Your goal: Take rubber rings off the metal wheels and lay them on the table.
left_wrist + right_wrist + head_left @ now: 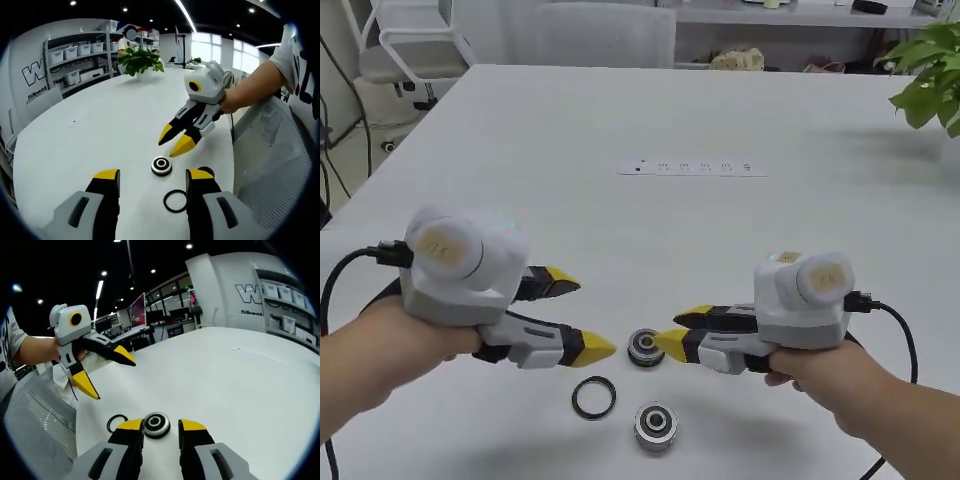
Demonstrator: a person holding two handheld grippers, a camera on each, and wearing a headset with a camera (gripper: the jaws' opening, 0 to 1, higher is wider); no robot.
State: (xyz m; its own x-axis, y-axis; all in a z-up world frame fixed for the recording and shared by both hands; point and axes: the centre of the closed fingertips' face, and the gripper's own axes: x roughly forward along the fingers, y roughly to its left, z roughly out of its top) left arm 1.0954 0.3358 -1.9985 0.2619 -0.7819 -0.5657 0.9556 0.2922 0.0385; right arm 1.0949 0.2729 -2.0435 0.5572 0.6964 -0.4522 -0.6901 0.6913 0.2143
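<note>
A small metal wheel (645, 346) with a dark outer band lies on the white table (650, 120) between both grippers. My left gripper (578, 315) is wide open just left of it, and the wheel (161, 165) lies just beyond its yellow tips. My right gripper (680, 330) is open, its tips close beside the wheel (157, 423) without clasping it. A loose black rubber ring (593, 396) lies flat nearer me. Beside it stands a second wheel (656, 425) with a silvery rim. The ring (176, 201) lies by the left gripper's (153, 175) right jaw.
A white power strip (692, 167) lies at mid-table. A leafy plant (930, 75) stands at the far right edge, and a white chair (405, 45) at the far left corner. Black cables (898, 330) trail from both grippers. The opposite gripper (175, 140) (107, 372) faces each camera.
</note>
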